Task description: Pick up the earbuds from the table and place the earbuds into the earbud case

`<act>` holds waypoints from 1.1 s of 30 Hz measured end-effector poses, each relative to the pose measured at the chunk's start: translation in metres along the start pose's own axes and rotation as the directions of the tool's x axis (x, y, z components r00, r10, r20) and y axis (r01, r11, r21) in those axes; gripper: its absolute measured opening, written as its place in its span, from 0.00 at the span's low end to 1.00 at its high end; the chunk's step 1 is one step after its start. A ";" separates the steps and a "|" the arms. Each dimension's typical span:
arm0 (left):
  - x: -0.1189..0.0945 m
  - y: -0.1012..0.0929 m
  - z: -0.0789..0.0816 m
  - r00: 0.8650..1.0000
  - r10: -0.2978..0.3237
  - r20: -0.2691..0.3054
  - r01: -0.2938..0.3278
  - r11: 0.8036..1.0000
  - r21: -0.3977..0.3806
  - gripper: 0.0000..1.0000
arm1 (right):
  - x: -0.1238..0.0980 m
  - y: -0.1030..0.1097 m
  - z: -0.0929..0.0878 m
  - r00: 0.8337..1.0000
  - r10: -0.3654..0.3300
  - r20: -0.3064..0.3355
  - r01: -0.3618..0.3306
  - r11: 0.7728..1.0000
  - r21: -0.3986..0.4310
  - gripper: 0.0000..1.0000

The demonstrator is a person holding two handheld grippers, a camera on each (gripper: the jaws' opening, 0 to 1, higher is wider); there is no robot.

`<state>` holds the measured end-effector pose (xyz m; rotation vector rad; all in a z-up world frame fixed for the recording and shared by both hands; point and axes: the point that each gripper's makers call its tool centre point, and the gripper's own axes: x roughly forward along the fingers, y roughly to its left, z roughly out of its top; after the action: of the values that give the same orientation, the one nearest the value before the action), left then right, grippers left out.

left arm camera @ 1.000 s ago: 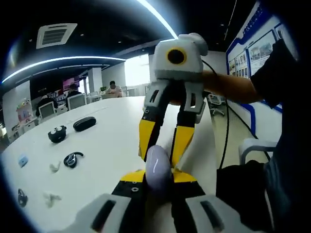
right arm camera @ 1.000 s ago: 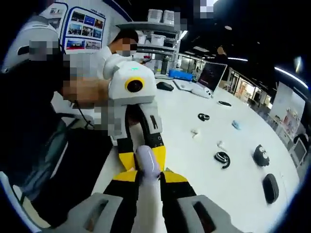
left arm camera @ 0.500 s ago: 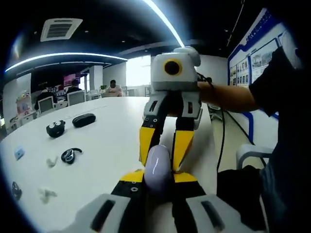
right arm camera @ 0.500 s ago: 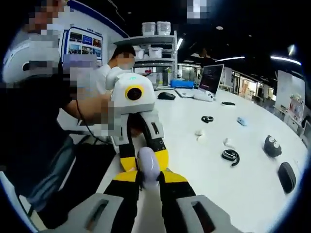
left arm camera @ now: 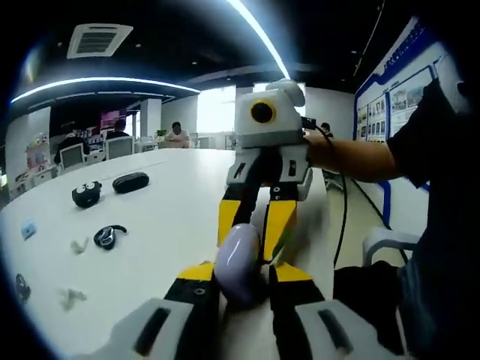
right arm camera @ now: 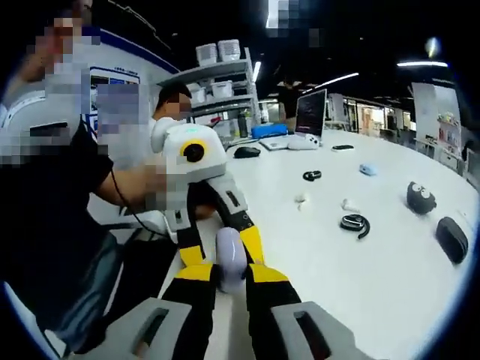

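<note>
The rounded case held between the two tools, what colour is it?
Pale lilac, glossy. The case shows best in the left gripper view, pinched between both tools.

The two cameras face each other, low over the white counter [left arm camera: 150, 225] near its edge. The left gripper view looks along its own jaws at the right gripper [left arm camera: 255, 225], very near, with the room's far side behind. The right gripper view looks back at the left gripper [right arm camera: 221, 244], equally near. Both share the lilac case [left arm camera: 238, 262] between the jaws, plus the black earhook [left arm camera: 107, 237] and dark pouch [left arm camera: 130, 181] farther out.
</note>
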<state>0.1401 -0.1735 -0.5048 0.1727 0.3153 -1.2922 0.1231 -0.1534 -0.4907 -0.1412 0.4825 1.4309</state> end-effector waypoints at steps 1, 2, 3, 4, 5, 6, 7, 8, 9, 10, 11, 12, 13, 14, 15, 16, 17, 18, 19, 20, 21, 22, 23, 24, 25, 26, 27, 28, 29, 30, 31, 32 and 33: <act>-0.001 0.001 0.000 1.000 0.005 0.004 -0.005 1.000 -0.003 0.28 | -0.001 0.000 0.000 1.000 -0.002 0.004 0.002 1.000 0.012 0.15; -0.003 0.002 0.000 1.000 0.012 0.006 -0.012 1.000 -0.002 0.29 | -0.001 0.000 0.000 1.000 -0.001 0.007 0.001 1.000 0.026 0.15; -0.004 0.002 0.001 1.000 0.019 0.008 -0.019 1.000 -0.002 0.29 | -0.002 0.000 0.001 1.000 0.000 0.013 -0.001 0.999 0.045 0.15; -0.006 0.004 0.001 1.000 0.027 0.013 -0.027 1.000 -0.002 0.29 | -0.003 -0.001 0.001 1.000 -0.002 0.024 0.000 0.998 0.064 0.15; -0.008 0.004 0.002 0.999 0.035 0.017 -0.035 0.999 -0.002 0.30 | -0.003 -0.001 0.002 0.999 -0.002 0.032 0.000 0.997 0.080 0.15; -0.010 0.005 0.003 0.999 0.044 0.021 -0.044 0.999 0.002 0.31 | -0.004 -0.001 0.003 0.999 -0.003 0.039 -0.001 0.995 0.100 0.15; -0.012 0.006 0.003 0.998 0.054 0.024 -0.054 0.999 0.006 0.32 | -0.005 -0.002 0.005 0.999 -0.004 0.048 -0.002 0.993 0.119 0.15; -0.013 0.007 0.004 0.998 0.063 0.025 -0.063 0.998 0.010 0.34 | -0.006 -0.002 0.006 0.998 -0.005 0.055 -0.003 0.991 0.133 0.15; -0.016 0.009 0.005 0.996 0.079 0.028 -0.080 0.997 0.018 0.35 | -0.007 -0.002 0.007 0.998 -0.006 0.067 -0.004 0.989 0.149 0.15; -0.018 0.009 0.006 0.995 0.089 0.033 -0.090 0.996 0.022 0.36 | -0.007 -0.003 0.009 0.997 -0.009 0.074 -0.003 0.987 0.159 0.14; -0.020 0.010 0.008 0.994 0.099 0.041 -0.100 0.995 0.023 0.37 | -0.008 -0.003 0.010 0.997 -0.010 0.081 -0.004 0.985 0.172 0.14; -0.023 0.010 0.009 0.993 0.108 0.049 -0.109 0.994 0.022 0.37 | -0.008 -0.004 0.011 0.996 -0.012 0.089 -0.004 0.983 0.184 0.14; -0.025 0.011 0.010 0.992 0.117 0.056 -0.118 0.993 0.022 0.39 | -0.009 -0.004 0.013 0.995 -0.014 0.096 -0.005 0.981 0.196 0.14; -0.028 0.013 0.012 0.989 0.134 0.066 -0.136 0.991 0.023 0.40 | -0.009 -0.004 0.016 0.994 -0.018 0.109 -0.007 0.975 0.222 0.14; -0.033 0.016 0.013 0.984 0.160 0.076 -0.162 0.987 0.025 0.42 | -0.009 -0.005 0.019 0.993 -0.022 0.120 -0.007 0.971 0.241 0.14; -0.037 0.019 0.014 0.980 0.179 0.084 -0.181 0.983 0.026 0.44 | -0.009 -0.006 0.023 0.991 -0.026 0.132 -0.009 0.966 0.260 0.14; -0.042 0.020 0.015 0.977 0.194 0.091 -0.197 0.980 0.024 0.46 | -0.009 -0.008 0.026 0.989 -0.033 0.144 -0.008 0.961 0.278 0.14; -0.047 0.023 0.016 0.972 0.214 0.099 -0.217 0.976 0.019 0.49 | -0.010 -0.009 0.029 0.988 -0.037 0.151 -0.008 0.957 0.290 0.14; -0.052 0.026 0.016 0.967 0.232 0.105 -0.234 0.972 0.016 0.51 | -0.010 -0.012 0.034 0.985 -0.046 0.165 -0.008 0.950 0.311 0.14; -0.057 0.025 0.016 0.966 0.235 0.107 -0.239 0.971 0.021 0.53 | -0.011 -0.015 0.039 0.982 -0.058 0.177 -0.003 0.945 0.328 0.14; -0.061 0.024 0.016 0.965 0.236 0.111 -0.241 0.970 0.035 0.55 | -0.011 -0.018 0.043 0.981 -0.066 0.185 -0.001 0.941 0.339 0.14; -0.064 0.023 0.015 0.966 0.235 0.111 -0.241 0.970 0.041 0.56 | -0.011 -0.022 0.048 0.977 -0.079 0.197 0.005 0.937 0.350 0.14; -0.069 0.021 0.015 0.965 0.238 0.113 -0.244 0.969 0.043 0.57 | -0.012 -0.026 0.055 0.972 -0.090 0.216 0.006 0.931 0.364 0.14; -0.074 0.021 0.014 0.963 0.244 0.116 -0.251 0.967 0.042 0.57 | -0.013 -0.029 0.058 0.972 -0.088 0.220 0.001 0.929 0.369 0.14; -0.082 0.021 0.012 0.959 0.256 0.121 -0.262 0.964 0.037 0.58 | -0.013 -0.033 0.064 0.968 -0.095 0.230 0.000 0.924 0.381 0.14; -0.088 0.022 0.011 0.955 0.268 0.125 -0.274 0.961 0.031 0.58 | -0.012 -0.035 0.069 0.967 -0.101 0.235 0.001 0.920 0.393 0.14; -0.094 0.022 0.009 0.951 0.281 0.128 -0.286 0.958 0.025 0.58 | -0.010 -0.039 0.075 0.966 -0.111 0.233 0.009 0.916 0.401 0.14; -0.101 0.023 0.007 0.947 0.292 0.131 -0.297 0.955 0.020 0.58 | -0.009 -0.042 0.077 0.967 -0.121 0.226 0.021 0.916 0.401 0.14; -0.108 0.025 0.006 0.942 0.308 0.135 -0.312 0.950 0.011 0.58 | -0.007 -0.046 0.080 0.968 -0.134 0.213 0.038 0.914 0.403 0.14; -0.115 0.027 0.004 0.937 0.321 0.140 -0.325 0.946 0.003 0.58 | -0.006 -0.049 0.082 0.968 -0.139 0.208 0.044 0.912 0.407 0.14; -0.122 0.029 0.003 0.930 0.337 0.145 -0.339 0.941 -0.007 0.58 | -0.004 -0.054 0.086 0.968 -0.146 0.205 0.050 0.910 0.411 0.14; -0.127 0.030 0.002 0.926 0.346 0.149 -0.348 0.937 -0.011 0.58 | -0.002 -0.058 0.091 0.967 -0.150 0.205 0.051 0.905 0.422 0.14; -0.134 0.032 0.002 0.920 0.359 0.155 -0.361 0.932 -0.019 0.58 | 0.000 -0.062 0.094 0.966 -0.154 0.208 0.050 0.900 0.433 0.14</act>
<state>0.1392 -0.0423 -0.4612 0.1295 0.1339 -0.9344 0.2055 -0.1273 -0.4180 0.3499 0.5687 1.1889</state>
